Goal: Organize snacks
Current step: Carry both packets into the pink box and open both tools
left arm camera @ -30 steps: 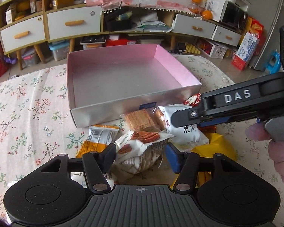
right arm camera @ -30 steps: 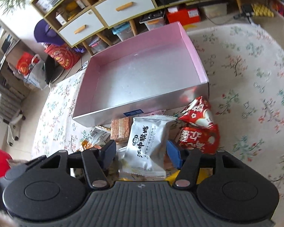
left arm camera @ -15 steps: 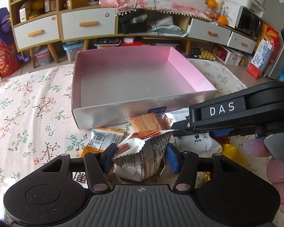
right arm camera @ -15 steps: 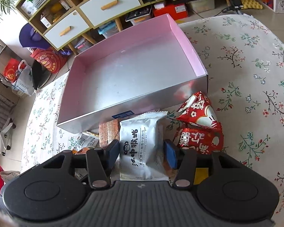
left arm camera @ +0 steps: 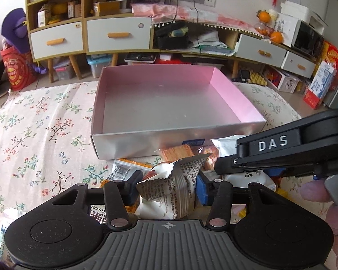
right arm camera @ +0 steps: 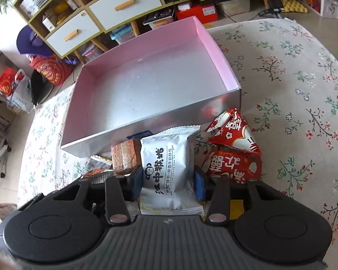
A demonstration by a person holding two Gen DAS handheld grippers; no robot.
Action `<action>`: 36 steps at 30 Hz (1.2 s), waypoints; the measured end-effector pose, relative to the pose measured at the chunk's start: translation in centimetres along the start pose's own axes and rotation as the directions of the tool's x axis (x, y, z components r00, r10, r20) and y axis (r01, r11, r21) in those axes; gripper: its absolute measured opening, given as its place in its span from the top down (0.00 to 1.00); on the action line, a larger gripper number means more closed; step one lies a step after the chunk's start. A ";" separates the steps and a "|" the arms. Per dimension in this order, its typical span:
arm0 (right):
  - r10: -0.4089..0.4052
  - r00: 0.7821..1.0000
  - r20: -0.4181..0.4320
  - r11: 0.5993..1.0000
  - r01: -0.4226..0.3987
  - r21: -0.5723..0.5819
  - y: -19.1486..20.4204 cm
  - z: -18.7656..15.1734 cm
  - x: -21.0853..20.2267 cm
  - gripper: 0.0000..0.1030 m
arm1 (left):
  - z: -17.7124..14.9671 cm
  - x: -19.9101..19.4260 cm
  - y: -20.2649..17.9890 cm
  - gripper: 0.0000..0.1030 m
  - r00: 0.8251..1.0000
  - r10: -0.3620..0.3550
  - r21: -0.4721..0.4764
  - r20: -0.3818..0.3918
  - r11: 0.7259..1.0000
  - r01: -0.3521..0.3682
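Observation:
A pink box (left arm camera: 135,145) with silver outer walls stands empty on the floral cloth, and a heap of snacks lies against its near wall. My left gripper (left arm camera: 169,187) has a crumpled white nut packet (left arm camera: 175,180) between its fingers. Its jaws are closing and both pads press into the wrapper. My right gripper (right arm camera: 168,185) straddles a white biscuit packet (right arm camera: 166,164) that lies on the heap. Its jaws are closing too, and the pads touch the packet's sides. The black body of the right gripper (left arm camera: 281,150) crosses the left wrist view at the right.
Two red packets (right arm camera: 233,153) lie right of the white biscuit packet, a brown wafer pack (right arm camera: 125,155) left of it, and an orange packet (left arm camera: 126,168) near the box corner. A person's fingers (left arm camera: 315,191) hold the right gripper. Cabinets stand beyond the table's far edge.
Both pairs of jaws have narrowed onto their packets. The nut packet has crumpled and its top end has risen. The left view has tilted up a little.

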State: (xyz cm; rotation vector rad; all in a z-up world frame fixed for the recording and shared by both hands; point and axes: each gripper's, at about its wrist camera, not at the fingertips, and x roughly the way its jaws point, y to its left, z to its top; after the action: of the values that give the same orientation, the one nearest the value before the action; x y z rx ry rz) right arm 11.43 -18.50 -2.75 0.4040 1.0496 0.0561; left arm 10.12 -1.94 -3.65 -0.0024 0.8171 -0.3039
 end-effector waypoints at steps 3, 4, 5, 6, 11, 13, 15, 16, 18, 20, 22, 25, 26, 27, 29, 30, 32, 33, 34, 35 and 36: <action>0.014 1.000 0.004 1.000 -0.014 0.018 -0.1 0.1 -0.4 0.60 | 0.3 -0.3 -0.1 0.58 1.000 -0.014 -0.003 0.002 1.000 0.014; 0.020 1.000 0.005 1.000 -0.020 0.020 -0.2 0.2 -0.5 0.60 | 0.4 -0.4 -0.1 0.58 1.000 -0.017 -0.002 0.002 1.000 0.017; 0.025 1.000 0.007 0.999 -0.025 0.021 -0.2 0.2 -0.7 0.60 | 0.4 -0.5 -0.2 0.58 1.000 -0.020 -0.002 0.001 1.000 0.020; 0.031 0.999 0.011 0.999 -0.031 0.021 -0.2 0.2 -1.0 0.60 | 0.4 -0.6 -0.3 0.58 1.000 -0.021 -0.002 0.001 1.000 0.021; 0.052 0.998 0.030 0.998 -0.053 0.025 -0.3 0.6 -1.9 0.60 | 0.7 -1.2 0.0 0.59 0.999 -0.035 -0.028 -0.004 0.999 0.035; 0.062 0.997 0.039 0.998 -0.064 0.031 -0.4 0.7 -2.3 0.60 | 0.9 -1.6 0.3 0.59 0.999 -0.038 -0.040 0.001 0.998 0.038; 0.072 0.996 0.050 0.997 -0.073 0.035 -0.6 0.9 -2.7 0.60 | 1.1 -2.0 0.5 0.59 0.999 -0.040 -0.052 0.007 0.998 0.040; 0.077 0.995 0.057 0.996 -0.079 0.039 -0.7 1.1 -2.9 0.60 | 1.3 -2.2 0.7 0.59 0.999 -0.039 -0.057 0.012 0.998 0.040; 0.085 0.994 0.072 0.995 -0.089 0.048 -1.0 1.3 -3.2 0.60 | 1.7 -2.7 0.8 0.59 0.999 -0.032 -0.065 0.026 0.997 0.034; 0.094 0.992 0.085 0.994 -0.099 0.057 -1.3 1.6 -3.4 0.60 | 2.0 -3.1 1.1 0.59 0.999 -0.032 -0.080 0.041 0.996 0.035; 0.099 0.991 0.095 0.992 -0.105 0.066 -1.6 1.9 -3.5 0.60 | 2.4 -3.4 1.4 0.59 0.998 -0.032 -0.105 0.051 0.994 0.037; 0.113 0.988 0.109 0.990 -0.122 0.072 -1.8 2.2 -3.4 0.60 | 2.8 -3.7 1.5 0.59 0.997 -0.023 -0.123 0.068 0.992 0.032; 0.119 0.986 0.120 0.989 -0.128 0.072 -1.8 2.4 -3.4 0.60 | 2.9 -3.8 1.4 0.59 0.997 -0.018 -0.124 0.072 0.992 0.027; 0.127 0.983 0.132 0.988 -0.138 0.075 -1.9 2.5 -3.5 0.60 | 3.1 -3.7 1.4 0.59 0.997 -0.013 -0.124 0.076 0.992 0.022; 0.150 0.977 0.154 0.983 -0.164 0.087 -2.1 2.9 -3.6 0.60 | 3.7 -3.5 1.5 0.59 0.997 -0.002 -0.132 0.083 0.991 0.013; 0.162 0.973 0.165 0.979 -0.179 0.095 -2.2 3.0 -3.6 0.60 | 4.1 -3.3 1.6 0.59 0.996 0.005 -0.136 0.089 0.991 0.007; 0.180 0.968 0.176 0.974 -0.200 0.105 -2.3 3.3 -3.3 0.60 | 4.9 -2.9 1.9 0.59 0.994 0.016 -0.142 0.106 0.990 0.000; 0.188 0.965 0.184 0.973 -0.209 0.103 -2.3 3.5 -3.2 0.60 | 5.2 -2.6 2.2 0.59 0.993 0.021 -0.147 0.114 0.989 -0.004; 0.192 0.963 0.192 0.972 -0.213 0.097 -2.2 3.6 -3.1 0.60 | 5.5 -2.1 2.4 0.59 0.993 0.026 -0.152 0.118 0.988 -0.008; 0.196 0.960 0.200 0.972 -0.217 0.088 -2.1 3.8 -3.0 0.60 | 5.7 -1.7 2.5 0.59 0.992 0.030 -0.155 0.119 0.988 -0.011; 0.201 0.957 0.209 0.972 -0.221 0.078 -2.1 4.0 -2.8 0.60 | 6.0 -1.1 2.7 0.59 0.993 0.035 -0.158 0.116 0.987 -0.017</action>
State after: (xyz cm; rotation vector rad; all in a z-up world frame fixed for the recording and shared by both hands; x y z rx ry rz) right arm 13.11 -22.31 0.59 0.6003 0.8099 0.1513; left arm 14.45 0.23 0.96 -0.1557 0.7203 -0.2120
